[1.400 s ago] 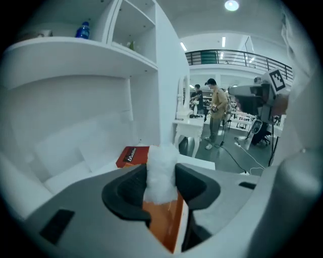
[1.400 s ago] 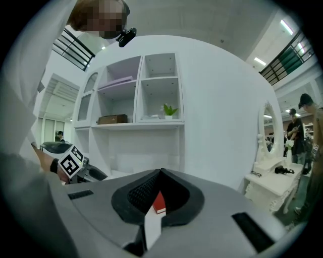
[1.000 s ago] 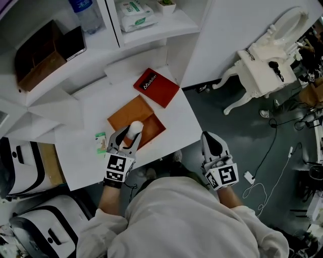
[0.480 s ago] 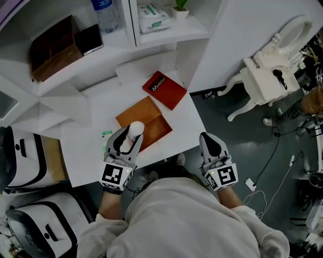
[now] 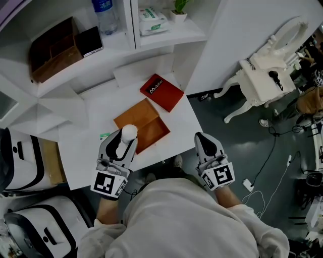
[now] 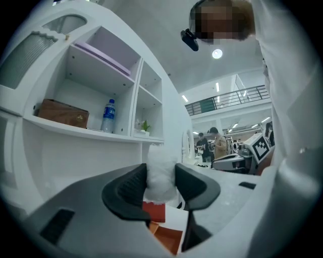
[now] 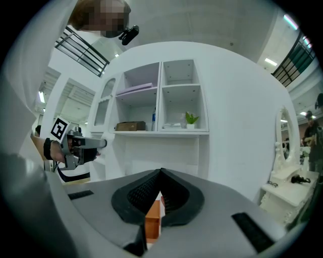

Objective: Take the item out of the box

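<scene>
The left gripper clamps its fingers on the soft white item, clear above the open orange box, while the right gripper has its fingers together, empty — the squashy item could slip free and drop back onto the worktop if that pinch eases.

We seem to be in a large hall used as a lab or workshop, with a home corner built inside it. A white shelf unit holds a water bottle, a small plant and a pack of tissues, and a white dressing table with an oval mirror stands near. Yet cables lie loose on the dark floor, and further back we see people among equipment, an upper-floor railing and ceiling lamps.
</scene>
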`<state>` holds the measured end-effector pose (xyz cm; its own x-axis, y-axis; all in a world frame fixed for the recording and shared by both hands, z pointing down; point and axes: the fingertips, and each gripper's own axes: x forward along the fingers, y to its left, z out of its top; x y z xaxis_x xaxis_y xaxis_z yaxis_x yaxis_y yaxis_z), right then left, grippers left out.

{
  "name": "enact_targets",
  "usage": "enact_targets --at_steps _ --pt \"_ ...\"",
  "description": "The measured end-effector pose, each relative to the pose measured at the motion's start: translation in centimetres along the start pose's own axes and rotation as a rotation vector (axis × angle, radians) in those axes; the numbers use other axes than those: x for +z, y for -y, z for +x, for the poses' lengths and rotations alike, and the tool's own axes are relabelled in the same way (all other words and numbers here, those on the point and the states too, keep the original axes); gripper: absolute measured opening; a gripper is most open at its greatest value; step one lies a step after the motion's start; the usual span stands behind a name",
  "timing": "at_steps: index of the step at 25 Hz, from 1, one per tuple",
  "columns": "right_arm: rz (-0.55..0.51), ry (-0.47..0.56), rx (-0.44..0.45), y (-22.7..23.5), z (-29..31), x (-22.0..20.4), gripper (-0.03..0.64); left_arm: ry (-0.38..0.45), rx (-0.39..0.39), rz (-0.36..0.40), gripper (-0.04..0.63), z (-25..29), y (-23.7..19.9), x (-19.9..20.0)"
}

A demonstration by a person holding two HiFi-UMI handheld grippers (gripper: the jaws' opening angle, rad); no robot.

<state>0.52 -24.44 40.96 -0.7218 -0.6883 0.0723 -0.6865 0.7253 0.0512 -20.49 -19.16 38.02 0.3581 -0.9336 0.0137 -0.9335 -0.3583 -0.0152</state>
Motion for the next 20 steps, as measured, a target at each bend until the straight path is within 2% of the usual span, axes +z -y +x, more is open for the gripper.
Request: enact_targets --at_steps 4,20 --pt "-0.001 -0.001 0.002 -0.12 0.10 -0.03 0.022 0.018 0.002 -0.002 0.179 -0.12 -0.12 0.50" --pt "0.003 0.000 -0.005 0.47 -0.61 -0.29 0.023 0.004 0.001 0.011 0.179 0.30 0.63 0.28"
